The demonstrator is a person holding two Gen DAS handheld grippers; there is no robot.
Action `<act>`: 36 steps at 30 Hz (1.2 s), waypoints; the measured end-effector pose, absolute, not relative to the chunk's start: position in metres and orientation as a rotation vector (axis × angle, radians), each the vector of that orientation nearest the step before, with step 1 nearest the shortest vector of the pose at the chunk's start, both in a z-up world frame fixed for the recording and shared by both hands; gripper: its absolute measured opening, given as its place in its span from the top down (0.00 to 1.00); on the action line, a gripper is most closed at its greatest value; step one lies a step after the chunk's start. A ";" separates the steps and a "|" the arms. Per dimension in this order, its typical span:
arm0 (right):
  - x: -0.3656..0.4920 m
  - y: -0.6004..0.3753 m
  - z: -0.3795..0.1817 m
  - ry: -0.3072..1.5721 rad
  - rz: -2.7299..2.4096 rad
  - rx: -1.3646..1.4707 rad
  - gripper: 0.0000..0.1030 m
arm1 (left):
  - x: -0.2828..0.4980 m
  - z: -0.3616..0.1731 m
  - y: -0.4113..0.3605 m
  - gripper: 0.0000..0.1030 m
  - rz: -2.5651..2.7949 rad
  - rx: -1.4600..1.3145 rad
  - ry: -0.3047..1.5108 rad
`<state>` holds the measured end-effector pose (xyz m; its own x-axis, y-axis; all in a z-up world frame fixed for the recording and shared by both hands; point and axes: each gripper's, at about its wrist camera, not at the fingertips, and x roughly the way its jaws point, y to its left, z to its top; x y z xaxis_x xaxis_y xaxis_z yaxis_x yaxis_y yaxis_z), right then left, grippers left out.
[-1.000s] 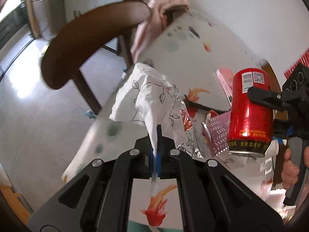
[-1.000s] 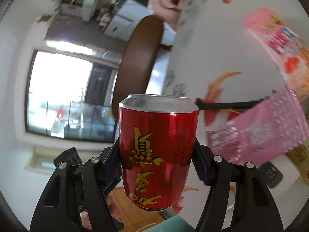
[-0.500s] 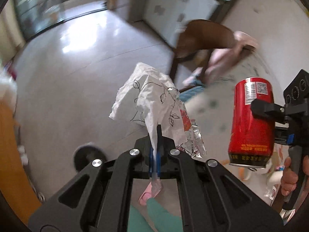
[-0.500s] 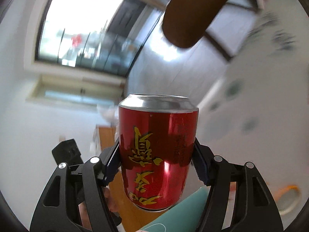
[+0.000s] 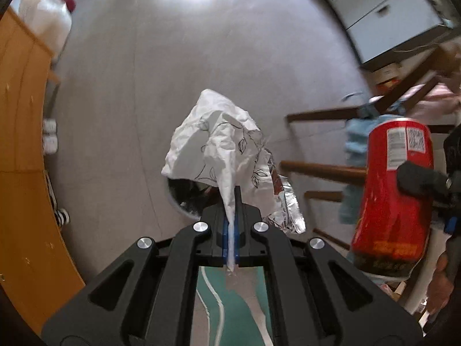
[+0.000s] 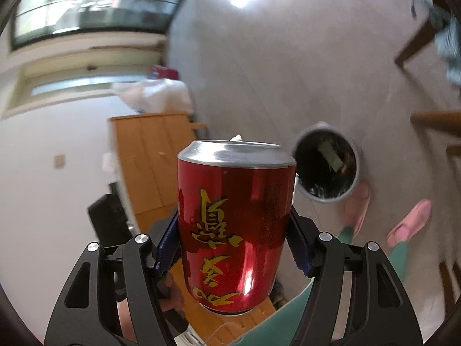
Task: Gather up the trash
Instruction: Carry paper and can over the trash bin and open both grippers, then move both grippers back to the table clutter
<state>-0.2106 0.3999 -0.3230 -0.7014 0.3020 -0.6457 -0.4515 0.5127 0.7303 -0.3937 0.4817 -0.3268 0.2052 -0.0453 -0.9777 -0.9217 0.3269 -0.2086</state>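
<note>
My left gripper (image 5: 230, 230) is shut on a crumpled white wrapper (image 5: 213, 144) printed with black leaves; a piece of silver foil wrapper (image 5: 283, 201) hangs with it. The bundle hangs above a round trash bin (image 5: 184, 199) on the floor and hides most of it. My right gripper (image 6: 234, 245) is shut on an upright red drink can (image 6: 234, 225) with yellow characters. The can also shows at the right of the left wrist view (image 5: 394, 196). In the right wrist view the bin (image 6: 327, 163) stands on the floor beyond the can, to its right, dark inside with trash in it.
An orange wooden cabinet (image 5: 23, 158) stands to the left. Brown chair legs and rungs (image 5: 322, 170) with blue and pink cloth are at the right. Pink slippers (image 6: 409, 222) stand beside the bin. White plastic bags (image 6: 155, 95) lie by the wall. The grey floor (image 5: 173, 57) lies ahead.
Both grippers swung away from the table toward the floor, keeping their loads. The table has left view; the trash bin now appears below the wrapper and beyond the can.
</note>
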 end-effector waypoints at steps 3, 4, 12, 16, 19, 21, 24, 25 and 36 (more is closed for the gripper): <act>-0.232 0.409 -0.405 2.068 1.143 -0.140 0.36 | -0.409 -0.392 0.492 1.00 0.799 -1.104 1.262; -0.238 0.411 -0.427 2.081 1.110 -0.144 0.36 | -0.411 -0.421 0.494 1.00 0.790 -1.106 1.298; -0.283 0.425 -0.589 2.229 0.896 -0.322 0.21 | -0.418 -0.565 0.484 0.33 0.757 -1.156 1.465; -0.273 0.419 -0.589 2.226 0.847 -0.315 0.20 | -0.420 -0.566 0.479 0.29 0.786 -1.148 1.483; -0.266 0.420 -0.554 2.198 0.914 -0.306 0.19 | -0.427 -0.529 0.479 0.29 0.804 -1.177 1.427; -0.255 0.421 -0.519 2.179 0.953 -0.271 0.19 | -0.431 -0.499 0.482 0.29 0.810 -1.188 1.373; -0.243 0.422 -0.447 2.135 1.063 -0.172 0.18 | -0.435 -0.427 0.487 0.23 0.821 -1.163 1.280; -0.239 0.423 -0.423 2.116 1.100 -0.143 0.17 | -0.433 -0.408 0.486 0.21 0.826 -1.154 1.257; -0.126 0.315 -0.158 1.753 1.277 0.202 0.15 | -0.320 -0.137 0.472 0.18 0.563 -0.895 1.003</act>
<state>-0.1264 0.3155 -0.1583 -0.5574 0.5986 -0.5753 -0.3643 0.4463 0.8174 -0.3204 0.4716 -0.1372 0.4479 0.0089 -0.8940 -0.7584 0.5333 -0.3747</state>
